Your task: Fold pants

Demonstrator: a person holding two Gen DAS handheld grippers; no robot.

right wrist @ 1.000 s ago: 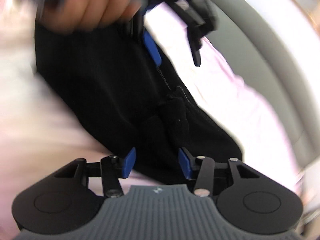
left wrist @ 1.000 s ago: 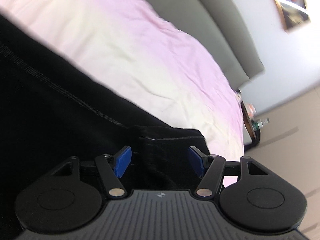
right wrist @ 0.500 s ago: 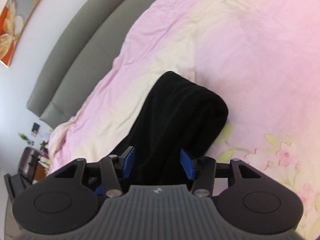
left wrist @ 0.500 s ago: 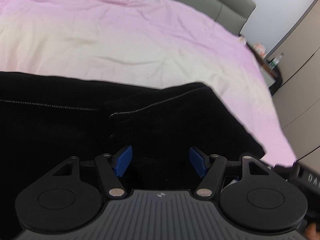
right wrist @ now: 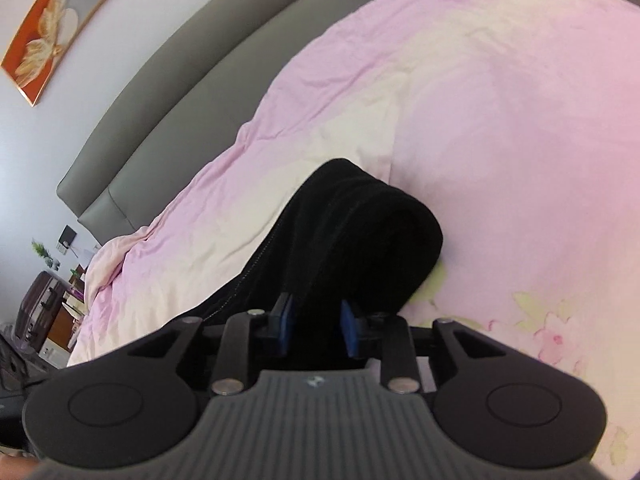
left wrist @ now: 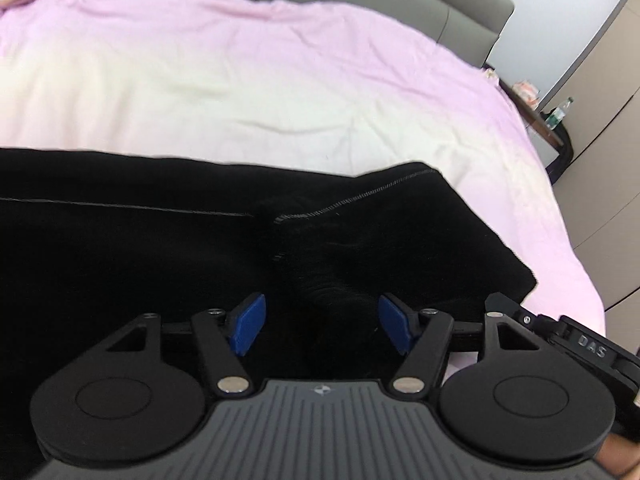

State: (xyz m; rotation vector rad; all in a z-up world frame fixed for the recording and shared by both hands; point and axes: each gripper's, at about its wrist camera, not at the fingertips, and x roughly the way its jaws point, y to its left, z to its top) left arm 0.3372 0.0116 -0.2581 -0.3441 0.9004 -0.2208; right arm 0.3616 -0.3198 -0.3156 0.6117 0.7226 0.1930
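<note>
Pants pinched by right hand-held gripper

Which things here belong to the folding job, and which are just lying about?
Job: pants, left tongs, right tongs, sheet.
Lying about: headboard, painting, bottle, suitcase.

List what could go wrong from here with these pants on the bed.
1. The right claw looks closed on only a narrow bunch of the black pants; a pull might slip it free or drag the fabric crooked.
2. The left claw is open over a rumpled mound of cloth; closing here could pinch several layers and lock in a crease.
3. Dragging may wrinkle the pink sheet underneath.
</note>
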